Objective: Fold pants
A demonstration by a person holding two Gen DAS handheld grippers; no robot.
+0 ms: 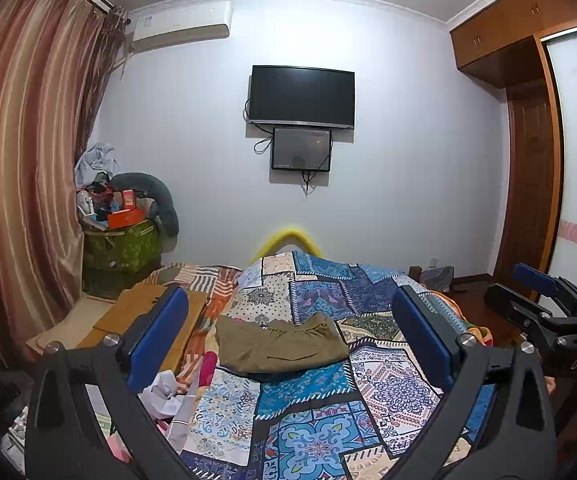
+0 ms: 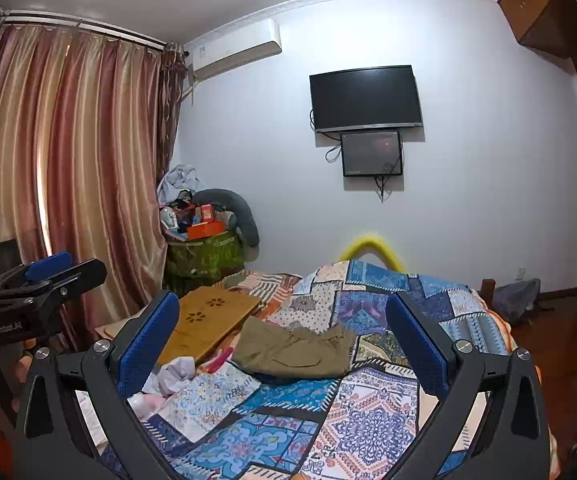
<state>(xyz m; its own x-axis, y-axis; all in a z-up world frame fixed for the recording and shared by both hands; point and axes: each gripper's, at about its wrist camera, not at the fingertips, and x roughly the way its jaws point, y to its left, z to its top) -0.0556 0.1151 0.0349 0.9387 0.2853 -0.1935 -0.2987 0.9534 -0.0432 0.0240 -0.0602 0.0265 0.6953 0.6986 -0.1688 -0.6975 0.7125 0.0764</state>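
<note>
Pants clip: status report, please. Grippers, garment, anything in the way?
Left gripper and right gripper: jaws wide open, empty, raised above the bed. Pants folded compact on the quilt, untouched. Wooden board and crumpled cloth alongside, not blocking.

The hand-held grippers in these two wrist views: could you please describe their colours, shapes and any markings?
Each hand-held gripper has a black, Y-shaped frame whose two arms carry silver screws and end in long blue textured pads. The left hand-held gripper shows white lettering on its body when seen from the right wrist view, too blurred to read surely. The right hand-held gripper bears white letters resembling "DAS". No cables or sleeves show.
</note>
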